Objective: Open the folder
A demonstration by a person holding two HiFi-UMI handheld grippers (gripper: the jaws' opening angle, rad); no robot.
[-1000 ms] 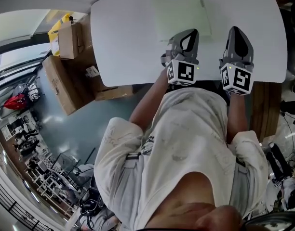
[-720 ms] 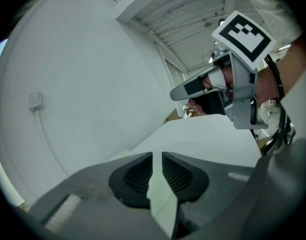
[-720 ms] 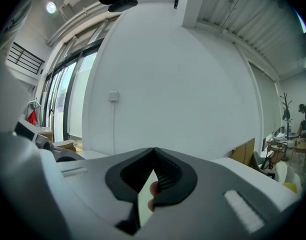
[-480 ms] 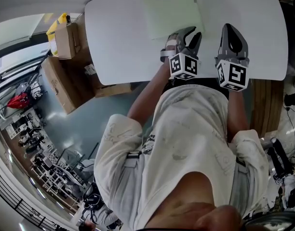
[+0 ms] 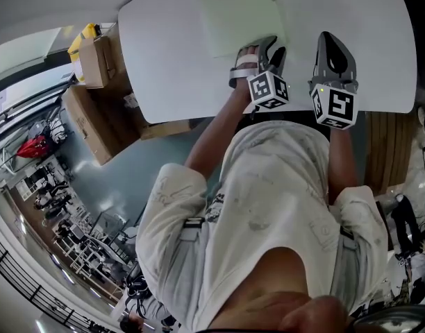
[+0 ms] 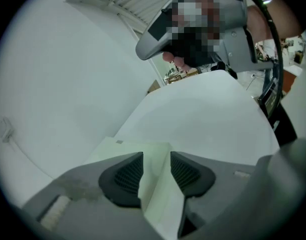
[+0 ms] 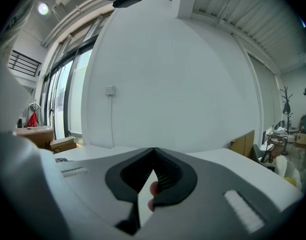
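Folder [image 5: 237, 12] — pale green, shut, lying flat on white table [image 5: 171, 68], far centre, w/ its near edge toward the person. Cover not yet lifted, so task looks to be at its start.

Left gripper [image 5: 267, 47] — jaws released and wide apart, tilted down over the folder's near right corner. In left gripper view the folder's edge runs btwn the two pads, neither pad pressing on it. Reason, prob.: placed to straddle the cover edge so that a close can pinch it and lift.

Right gripper [image 5: 328, 44] — jaws clenched tip to tip, nothing btwn them. Held right of the folder, over bare table by its near edge. Reason, prob.: parked clear, or ready to press the back sheet down; can't tell which.

Cardboard boxes [image 5: 94, 54] — on floor left of table, no part in task.

Changes vs. a sec. ago: left jaws were together and have just been opening. Left gripper is lower and rolled, marker cube now skewed, tips now at folder edge. Right gripper is a little lower, otherwise same. Folder unmoved on table.
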